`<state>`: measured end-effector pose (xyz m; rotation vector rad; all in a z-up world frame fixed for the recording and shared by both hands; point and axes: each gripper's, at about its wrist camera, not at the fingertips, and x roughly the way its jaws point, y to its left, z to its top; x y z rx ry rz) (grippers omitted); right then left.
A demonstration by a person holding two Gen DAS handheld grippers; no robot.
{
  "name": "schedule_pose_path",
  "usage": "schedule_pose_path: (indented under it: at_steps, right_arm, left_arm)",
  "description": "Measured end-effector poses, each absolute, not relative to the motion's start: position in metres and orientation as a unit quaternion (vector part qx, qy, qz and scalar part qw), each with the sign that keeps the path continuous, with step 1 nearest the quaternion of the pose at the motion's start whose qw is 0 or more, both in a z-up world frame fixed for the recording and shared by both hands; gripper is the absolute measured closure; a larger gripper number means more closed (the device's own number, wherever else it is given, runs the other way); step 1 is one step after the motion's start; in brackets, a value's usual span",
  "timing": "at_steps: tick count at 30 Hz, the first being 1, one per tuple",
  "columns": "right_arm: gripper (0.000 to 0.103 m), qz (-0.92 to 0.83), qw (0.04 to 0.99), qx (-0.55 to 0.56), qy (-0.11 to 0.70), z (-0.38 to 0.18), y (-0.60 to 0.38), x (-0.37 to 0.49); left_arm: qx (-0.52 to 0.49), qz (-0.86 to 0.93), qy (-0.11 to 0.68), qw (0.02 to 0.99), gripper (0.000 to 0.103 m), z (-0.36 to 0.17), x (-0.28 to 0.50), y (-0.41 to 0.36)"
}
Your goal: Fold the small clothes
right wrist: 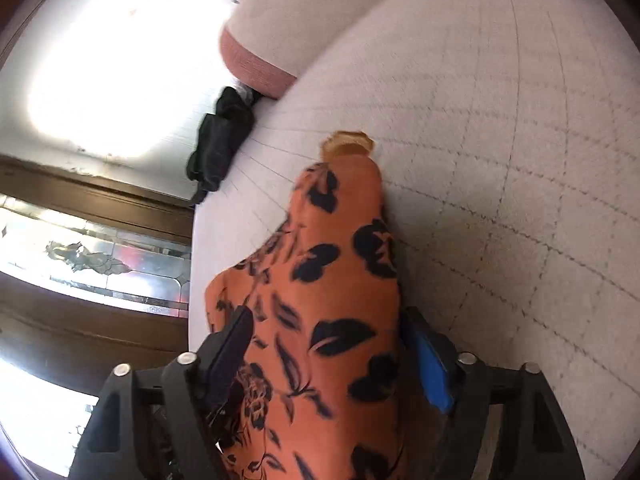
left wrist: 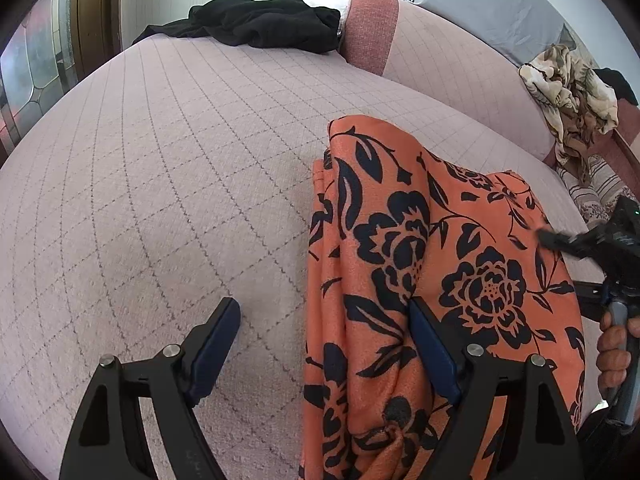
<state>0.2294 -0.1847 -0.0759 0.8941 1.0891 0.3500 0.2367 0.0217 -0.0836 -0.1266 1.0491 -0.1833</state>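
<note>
An orange garment with a dark floral print (left wrist: 432,264) lies in a long folded strip on the pale quilted bed cover (left wrist: 160,184). My left gripper (left wrist: 324,312) is open; its right finger rests on the cloth and its left finger is over the bare cover. The right gripper's body (left wrist: 600,240) shows at the right edge, held by a hand. In the right wrist view the same garment (right wrist: 332,300) runs between the open fingers of my right gripper (right wrist: 324,320), which sits over the cloth near the bed's edge.
A black garment (left wrist: 256,20) lies at the far edge of the bed, also in the right wrist view (right wrist: 220,136). A pink bolster (left wrist: 372,28) and a beige patterned cloth (left wrist: 572,96) sit at the right. A wooden door with glass (right wrist: 80,264) stands beyond the bed.
</note>
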Motion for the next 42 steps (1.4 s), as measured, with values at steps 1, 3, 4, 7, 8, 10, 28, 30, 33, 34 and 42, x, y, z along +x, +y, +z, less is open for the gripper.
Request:
schedule_pose_path:
  at_steps: [1,3,4,7,8,10,28,30,33,34,42]
  right_arm:
    - [0.072,0.154,0.750,0.389,0.512,-0.078,-0.180,0.236]
    - [0.074,0.149,0.799,0.311,0.493,-0.050,-0.164,0.228]
    - [0.074,0.140,0.818,0.283,0.480,-0.040,-0.157,0.222]
    - [0.052,0.093,0.819,0.256,0.506,-0.051,-0.150,0.222]
    - [0.051,0.092,0.819,0.270,0.498,-0.048,-0.158,0.215]
    - [0.049,0.080,0.845,0.253,0.464,-0.027,-0.159,0.194]
    - [0.043,0.238,0.822,0.191,0.482,-0.031,-0.101,0.116]
    - [0.043,0.241,0.821,0.193,0.480,-0.032,-0.101,0.114]
    - [0.043,0.246,0.821,0.194,0.478,-0.031,-0.108,0.111]
    - [0.043,0.248,0.820,0.198,0.477,-0.031,-0.107,0.112]
    - [0.043,0.273,0.817,0.195,0.470,-0.036,-0.113,0.105]
  left_arm:
    - [-0.060,-0.087,0.500,0.860,0.017,-0.084,0.236,0.022]
    - [-0.062,-0.088,0.498,0.861,0.017,-0.083,0.235,0.023]
    - [-0.062,-0.087,0.498,0.861,0.017,-0.083,0.236,0.023]
    - [-0.062,-0.083,0.495,0.863,0.016,-0.085,0.235,0.022]
    - [-0.066,-0.085,0.493,0.863,0.017,-0.084,0.233,0.024]
    - [-0.073,-0.090,0.469,0.876,0.018,-0.069,0.222,0.030]
    - [-0.128,-0.142,0.488,0.852,0.043,-0.042,0.177,0.049]
    - [-0.121,-0.155,0.487,0.851,0.039,-0.037,0.199,0.041]
    - [-0.115,-0.157,0.509,0.839,0.041,-0.047,0.252,0.032]
    - [-0.125,-0.168,0.524,0.825,0.049,-0.057,0.269,0.031]
    - [-0.102,-0.171,0.549,0.812,0.058,-0.075,0.342,0.025]
